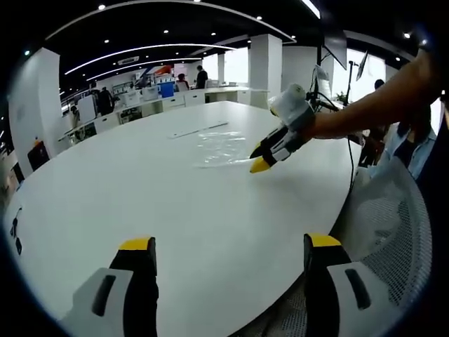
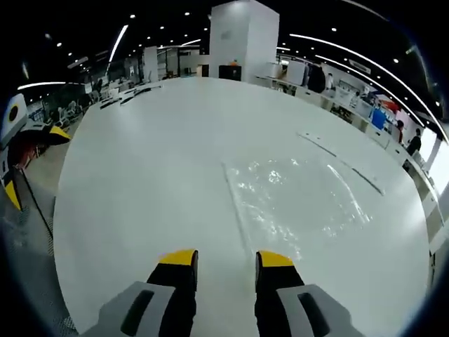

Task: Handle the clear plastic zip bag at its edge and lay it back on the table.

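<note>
Yellow-tipped jaws of the left gripper (image 1: pixel 229 247) stand wide apart with nothing between them, over the near edge of the white table (image 1: pixel 140 189). Mesh chair back (image 1: pixel 393 232) sits just off the outer side of its right-hand jaw, past the table rim.

Further ahead in the left gripper view, well beyond the jaw tips and a bit toward the right-hand jaw's side, the clear plastic zip bag (image 1: pixel 223 147) lies flat on the table. Right gripper (image 1: pixel 261 163) comes in from the right on a person's bare forearm (image 1: pixel 372 105), tips low at the bag's near edge; from this angle the tips look close together, contact with the bag can't be confirmed.

Right gripper view: own jaws (image 2: pixel 224 260) are a narrow gap apart, nothing clamped. Bag (image 2: pixel 295 196) lies flat straight ahead, just past the tips and spreading toward the right-hand jaw's side; its near long edge lines up roughly with the gap between the jaws, not in it. Two thin strips (image 2: pixel 344 165) lie on the table beyond the bag. Left gripper's yellow tip (image 2: pixel 12 195) shows at the far left.

Far background: white column (image 2: pixel 242 35), office desks, people standing.
</note>
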Available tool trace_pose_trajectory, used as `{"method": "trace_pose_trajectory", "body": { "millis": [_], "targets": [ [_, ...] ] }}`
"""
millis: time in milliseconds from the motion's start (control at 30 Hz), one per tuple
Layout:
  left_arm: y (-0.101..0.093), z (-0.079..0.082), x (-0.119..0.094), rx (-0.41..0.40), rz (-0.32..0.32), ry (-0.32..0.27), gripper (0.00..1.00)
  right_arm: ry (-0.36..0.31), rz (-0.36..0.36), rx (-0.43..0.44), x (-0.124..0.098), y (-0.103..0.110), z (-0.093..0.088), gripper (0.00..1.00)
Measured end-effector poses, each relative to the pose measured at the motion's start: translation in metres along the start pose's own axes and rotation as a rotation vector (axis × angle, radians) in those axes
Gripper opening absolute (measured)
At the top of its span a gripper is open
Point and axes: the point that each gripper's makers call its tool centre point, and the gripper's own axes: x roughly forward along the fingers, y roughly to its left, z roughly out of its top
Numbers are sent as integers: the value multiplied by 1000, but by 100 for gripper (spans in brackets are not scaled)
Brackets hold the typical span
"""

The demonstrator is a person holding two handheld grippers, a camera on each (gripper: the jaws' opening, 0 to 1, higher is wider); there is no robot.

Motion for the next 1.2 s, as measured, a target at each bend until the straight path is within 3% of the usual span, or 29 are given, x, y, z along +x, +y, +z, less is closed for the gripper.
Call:
{"method": "trace_pose_trajectory", "body": {
  "millis": [300, 433, 733, 1067, 1200],
  "targets": [
    [1, 0, 0, 6, 3, 3, 85, 11, -11, -16, 7, -9, 0, 22],
    [2, -2, 2, 5, 6, 7, 85, 6, -24, 19, 10, -15, 1, 14],
    [2, -3, 3, 11, 5, 15, 84, 30, -36, -1, 18, -24, 2, 14],
    [2, -4, 1, 14, 8, 23, 84, 34, -23, 28, 24, -33, 1, 12],
    [3, -4, 1, 20, 8, 26, 84, 42, 8, 14, 25, -27, 0, 10]
  ]
}}
